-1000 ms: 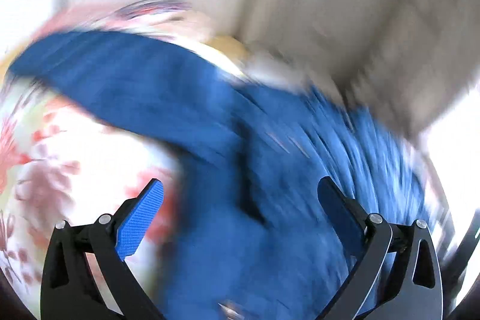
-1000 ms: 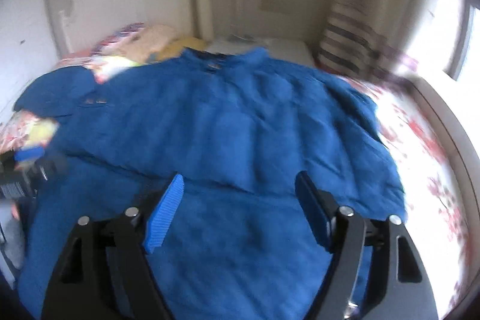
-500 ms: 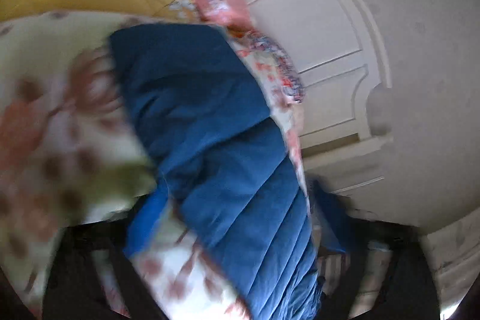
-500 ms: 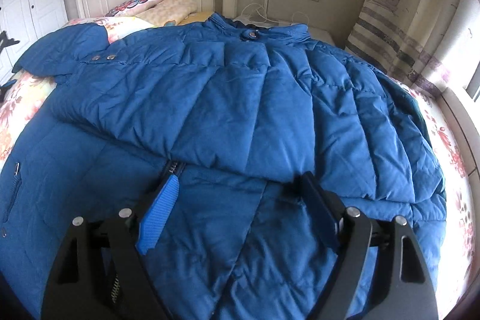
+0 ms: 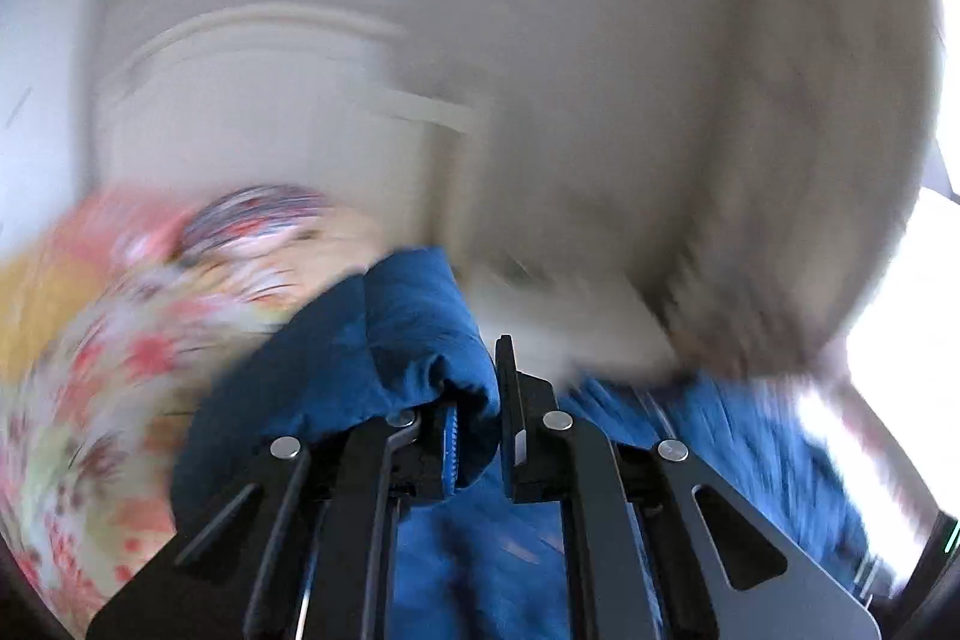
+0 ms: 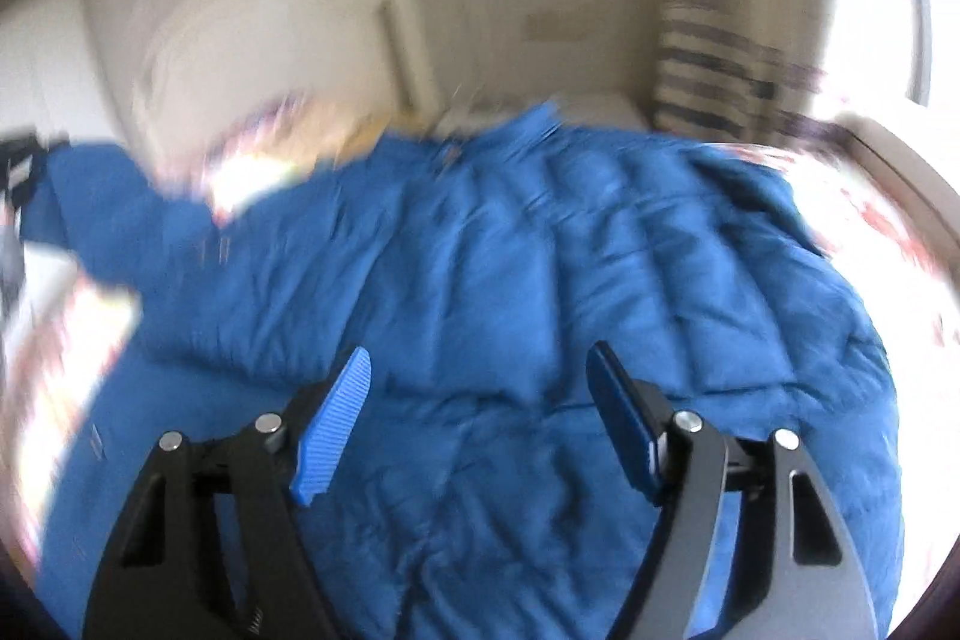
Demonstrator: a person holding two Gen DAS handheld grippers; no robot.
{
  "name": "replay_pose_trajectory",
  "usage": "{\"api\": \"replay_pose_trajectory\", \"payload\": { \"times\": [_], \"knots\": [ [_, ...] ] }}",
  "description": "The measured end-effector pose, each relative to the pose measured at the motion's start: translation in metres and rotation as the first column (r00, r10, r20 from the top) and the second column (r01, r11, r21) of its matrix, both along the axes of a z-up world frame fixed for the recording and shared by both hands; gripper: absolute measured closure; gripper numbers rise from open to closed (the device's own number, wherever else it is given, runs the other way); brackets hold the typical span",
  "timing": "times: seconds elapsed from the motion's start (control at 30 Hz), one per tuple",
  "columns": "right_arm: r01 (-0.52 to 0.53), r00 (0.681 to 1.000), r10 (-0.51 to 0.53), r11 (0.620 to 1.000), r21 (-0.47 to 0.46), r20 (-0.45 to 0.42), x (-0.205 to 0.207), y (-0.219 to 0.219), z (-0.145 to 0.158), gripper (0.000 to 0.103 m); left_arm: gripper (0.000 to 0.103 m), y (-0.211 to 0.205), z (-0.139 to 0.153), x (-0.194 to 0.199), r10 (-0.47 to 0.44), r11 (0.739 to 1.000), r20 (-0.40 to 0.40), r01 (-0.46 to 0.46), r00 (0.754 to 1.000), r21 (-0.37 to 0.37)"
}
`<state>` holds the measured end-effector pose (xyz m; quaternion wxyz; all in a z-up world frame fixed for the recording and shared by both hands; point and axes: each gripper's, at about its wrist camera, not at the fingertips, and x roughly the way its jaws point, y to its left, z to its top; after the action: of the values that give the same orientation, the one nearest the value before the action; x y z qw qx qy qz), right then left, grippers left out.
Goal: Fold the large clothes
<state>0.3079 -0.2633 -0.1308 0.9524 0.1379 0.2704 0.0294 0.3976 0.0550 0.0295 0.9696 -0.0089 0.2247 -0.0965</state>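
The left gripper (image 5: 480,436) pinches a puffy fold of the blue coat (image 5: 384,340) at the frame's bottom middle. The right gripper (image 6: 480,424) hangs spread wide above the blue coat (image 6: 540,250), which covers the flowery bed (image 6: 888,214).

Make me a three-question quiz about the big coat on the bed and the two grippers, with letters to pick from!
1. Where does the blue coat lie?
A. on the floor
B. spread on the bed
C. on a hanger

2. What colour are the right gripper pads?
A. blue
B. red
C. green

3. What is the left gripper doing?
A. wide open
B. holding a pillow
C. shut on a fold of the coat

Answers: 1 B, the coat covers the flowered bedding below the headboard; 2 A, a ribbed blue pad shows; 3 C, blue fabric is pinched between its fingers.
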Motion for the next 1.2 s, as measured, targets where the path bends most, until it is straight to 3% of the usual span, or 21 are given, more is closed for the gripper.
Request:
{"api": "replay_pose_trajectory", "payload": {
  "times": [0.03,0.1,0.13,0.17,0.2,0.23,0.27,0.33,0.4,0.47,0.53,0.57,0.63,0.7,0.77,0.8,0.87,1.0,1.1,1.17,1.2],
  "knots": [
    [0.022,1.000,-0.023,0.999,0.042,0.022,-0.004,-0.009,0.000,0.029,0.095,-0.039,-0.012,-0.005,-0.057,0.994,-0.025,0.059,0.998,0.092],
    [0.066,0.995,-0.076,0.988,0.143,0.060,-0.014,-0.032,-0.001,0.029,0.093,-0.113,-0.053,-0.013,-0.162,0.942,-0.130,0.192,0.978,0.275],
    [0.074,0.994,-0.087,0.983,0.170,0.067,-0.016,-0.038,-0.002,0.029,0.092,-0.136,-0.074,-0.009,-0.202,0.912,-0.201,0.259,0.959,0.317],
    [0.084,0.992,-0.100,0.976,0.202,0.074,-0.018,-0.045,-0.003,0.029,0.090,-0.157,-0.106,-0.007,-0.249,0.878,-0.320,0.353,0.914,0.325],
    [0.089,0.991,-0.107,0.972,0.218,0.076,-0.020,-0.049,-0.003,0.029,0.085,-0.167,-0.127,-0.005,-0.259,0.860,-0.394,0.396,0.882,0.321],
    [0.095,0.990,-0.116,0.967,0.235,0.078,-0.021,-0.054,-0.004,0.029,0.085,-0.175,-0.145,-0.007,-0.234,0.846,-0.420,0.397,0.877,0.357],
    [0.095,0.990,-0.118,0.965,0.243,0.078,-0.022,-0.056,-0.004,0.029,0.084,-0.179,-0.152,-0.016,-0.229,0.829,-0.359,0.374,0.905,0.416],
    [0.092,0.990,-0.114,0.967,0.238,0.080,-0.022,-0.058,-0.004,0.029,0.083,-0.173,-0.148,-0.022,-0.241,0.819,-0.357,0.386,0.903,0.424],
    [0.083,0.991,-0.105,0.972,0.221,0.086,-0.024,-0.060,-0.003,0.029,0.079,-0.160,-0.134,-0.034,-0.251,0.842,-0.336,0.376,0.908,0.387],
    [0.080,0.991,-0.100,0.974,0.211,0.088,-0.022,-0.058,-0.003,0.029,0.076,-0.135,-0.099,-0.059,-0.265,0.884,-0.194,0.318,0.945,0.342],
    [0.081,0.991,-0.101,0.974,0.210,0.086,-0.018,-0.051,-0.003,0.029,0.045,-0.098,-0.073,-0.086,-0.242,0.938,-0.046,0.246,0.969,0.245],
    [0.082,0.991,-0.102,0.974,0.213,0.088,-0.018,-0.051,-0.003,0.029,0.005,-0.070,-0.060,-0.095,-0.197,0.971,0.019,0.192,0.980,0.145],
    [0.083,0.991,-0.104,0.973,0.214,0.090,-0.019,-0.046,-0.003,0.029,0.004,-0.017,-0.052,-0.098,-0.075,0.996,0.063,0.078,0.995,-0.047],
    [0.081,0.991,-0.099,0.977,0.197,0.086,-0.019,-0.045,-0.002,0.029,0.006,0.037,-0.063,-0.082,0.068,0.972,-0.039,-0.075,0.997,-0.225],
    [0.071,0.993,-0.086,0.983,0.167,0.084,-0.019,-0.035,0.000,0.029,0.006,0.076,-0.084,-0.072,0.127,0.915,-0.148,-0.174,0.981,-0.364],
    [0.064,0.994,-0.077,0.987,0.146,0.083,-0.018,-0.031,0.001,0.029,0.006,0.088,-0.094,-0.067,0.147,0.894,-0.198,-0.216,0.969,-0.392],
    [0.033,0.997,-0.038,0.997,0.068,0.074,-0.015,-0.014,0.006,0.029,0.006,0.091,-0.111,-0.060,0.179,0.885,-0.247,-0.266,0.952,-0.383],
    [-0.092,0.995,0.095,0.991,-0.100,0.023,-0.002,0.034,0.015,0.029,0.006,0.079,-0.133,-0.061,0.194,0.907,-0.270,-0.277,0.943,-0.317],
    [-0.202,0.979,0.195,0.922,-0.330,-0.056,0.019,0.093,0.020,0.029,0.006,0.071,-0.143,-0.051,0.191,0.923,-0.325,-0.282,0.926,-0.263],
    [-0.260,0.965,0.249,0.858,-0.443,-0.084,0.031,0.128,0.020,0.029,0.005,0.076,-0.148,-0.047,0.174,0.917,-0.356,-0.283,0.918,-0.282],
    [-0.296,0.954,0.279,0.807,-0.511,-0.113,0.041,0.151,0.018,0.029,0.005,0.078,-0.152,-0.043,0.173,0.913,-0.382,-0.294,0.908,-0.284]
  ]
}}
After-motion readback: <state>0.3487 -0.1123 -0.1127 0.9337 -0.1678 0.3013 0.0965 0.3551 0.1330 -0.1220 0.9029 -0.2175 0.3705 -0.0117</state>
